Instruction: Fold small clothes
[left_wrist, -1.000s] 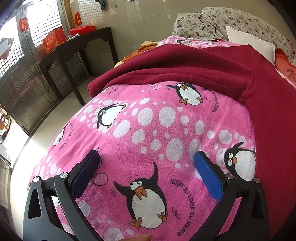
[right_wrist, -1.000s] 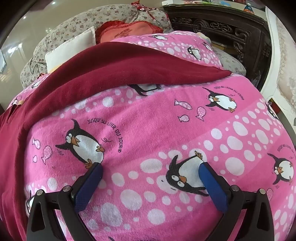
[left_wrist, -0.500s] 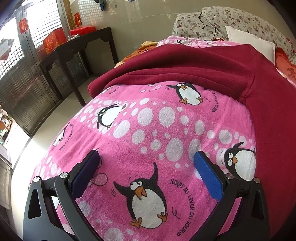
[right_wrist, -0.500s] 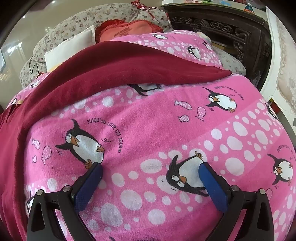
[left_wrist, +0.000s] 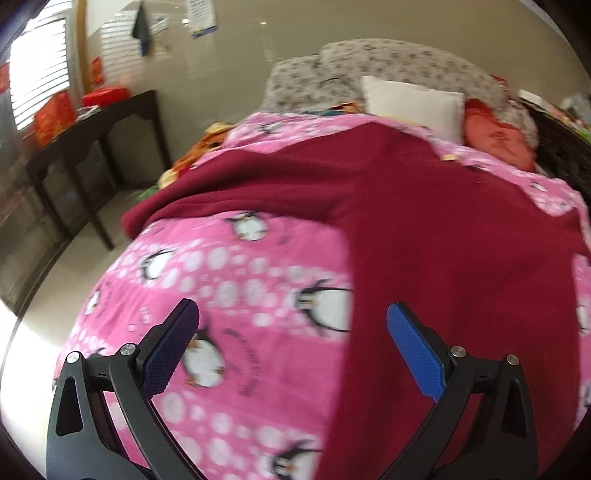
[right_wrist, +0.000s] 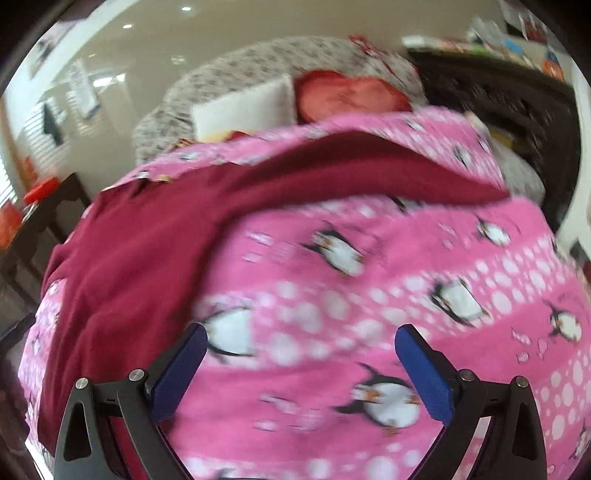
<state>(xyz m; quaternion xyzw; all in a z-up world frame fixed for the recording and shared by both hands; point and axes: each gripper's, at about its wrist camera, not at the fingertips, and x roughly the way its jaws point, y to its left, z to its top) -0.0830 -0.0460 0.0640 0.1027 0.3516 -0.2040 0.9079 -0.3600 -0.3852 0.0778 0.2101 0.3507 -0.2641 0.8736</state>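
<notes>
So both grippers just lifted and swung in toward the middle of the bed. A moment ago they were parked low and dead steady over the penguin blanket (left_wrist: 236, 280), and now both views are smeared with motion and take in a lot more of the room. The left gripper (left_wrist: 291, 332) is spread wide with nothing between its blue pads; its right pad now sits over the maroon garment (left_wrist: 424, 229) instead of over pink. The right gripper (right_wrist: 301, 354) is spread wide and empty too, hanging above the blanket with the garment's near edge just off to its left. The maroon piece (right_wrist: 155, 240) hasn't budged as far as I can tell: it's draped across the middle of the bed, one arm of it running off to the far right, the bulk spilling toward the near left, all lying flat on the pink cover. Further back there's a white pillow (left_wrist: 412, 105) and a red cushion (right_wrist: 351, 94) against the floral bedding, and a dark side table (left_wrist: 96, 133) off to the left. My read is that the waiting is over and this is the approach. No fold has been made yet, and I'd guess each side goes for an edge of the maroon piece next.
</notes>
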